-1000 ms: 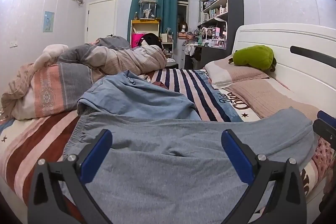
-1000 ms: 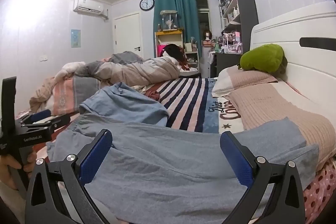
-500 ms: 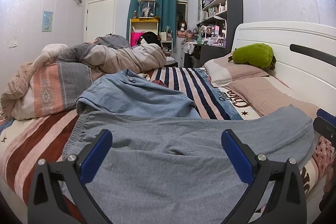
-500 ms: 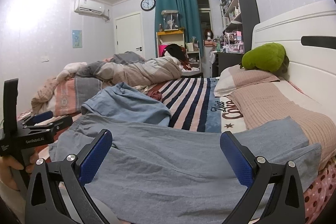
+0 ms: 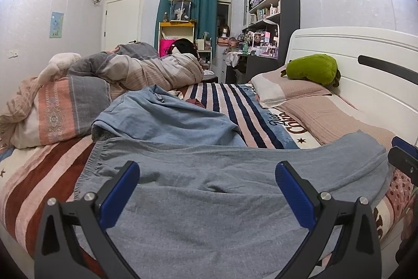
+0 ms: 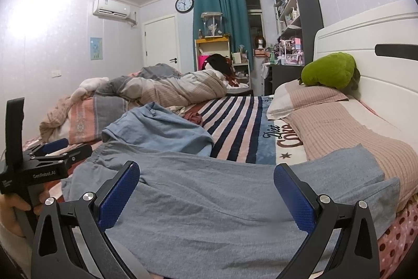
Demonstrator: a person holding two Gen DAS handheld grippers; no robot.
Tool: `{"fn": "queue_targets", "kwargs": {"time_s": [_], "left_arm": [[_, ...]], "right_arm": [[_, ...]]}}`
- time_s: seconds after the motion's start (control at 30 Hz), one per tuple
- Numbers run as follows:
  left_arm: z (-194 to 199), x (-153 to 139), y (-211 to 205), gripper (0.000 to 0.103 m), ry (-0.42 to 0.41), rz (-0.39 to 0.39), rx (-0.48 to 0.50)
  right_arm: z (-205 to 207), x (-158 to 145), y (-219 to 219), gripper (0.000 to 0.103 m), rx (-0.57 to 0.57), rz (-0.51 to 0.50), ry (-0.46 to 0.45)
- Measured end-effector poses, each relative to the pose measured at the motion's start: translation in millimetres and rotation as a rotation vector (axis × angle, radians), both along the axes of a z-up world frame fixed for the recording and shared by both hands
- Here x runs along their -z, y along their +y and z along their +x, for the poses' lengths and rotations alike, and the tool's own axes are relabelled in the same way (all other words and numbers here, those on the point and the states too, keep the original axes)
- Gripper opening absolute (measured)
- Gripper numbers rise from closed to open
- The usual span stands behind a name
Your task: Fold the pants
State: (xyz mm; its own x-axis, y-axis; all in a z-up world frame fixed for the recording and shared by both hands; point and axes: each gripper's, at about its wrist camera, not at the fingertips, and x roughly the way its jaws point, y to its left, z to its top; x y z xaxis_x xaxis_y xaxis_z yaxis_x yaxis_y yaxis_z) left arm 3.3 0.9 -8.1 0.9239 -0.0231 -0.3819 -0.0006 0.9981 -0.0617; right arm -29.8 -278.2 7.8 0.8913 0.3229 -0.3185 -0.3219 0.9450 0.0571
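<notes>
The grey pants [image 5: 209, 190] are lying spread flat across the bed's [image 5: 34, 179] near edge, waistband toward its left side, legs reaching toward the headboard [image 5: 365, 64]. The left tool [image 5: 207, 190] is hovering over them with fingers spread wide, gripping nothing. The right tool [image 6: 206, 190] is likewise gaping wide and empty above the pants. A blue garment [image 5: 162, 122] is lying bunched just behind them.

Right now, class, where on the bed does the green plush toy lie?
In both views the green plush toy lies far right, on the pink ribbed pillow against the white headboard.
</notes>
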Motion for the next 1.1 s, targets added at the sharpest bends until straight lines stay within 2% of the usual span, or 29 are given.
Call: {"fn": "queue_targets", "kwargs": {"time_s": [1.1], "left_arm": [[1.8,3.3,-3.3,0.103,-0.002,0.023,0.0]], "right_arm": [[0.7,5.2,-1.0,0.102,0.03,-0.002,0.004]]}}
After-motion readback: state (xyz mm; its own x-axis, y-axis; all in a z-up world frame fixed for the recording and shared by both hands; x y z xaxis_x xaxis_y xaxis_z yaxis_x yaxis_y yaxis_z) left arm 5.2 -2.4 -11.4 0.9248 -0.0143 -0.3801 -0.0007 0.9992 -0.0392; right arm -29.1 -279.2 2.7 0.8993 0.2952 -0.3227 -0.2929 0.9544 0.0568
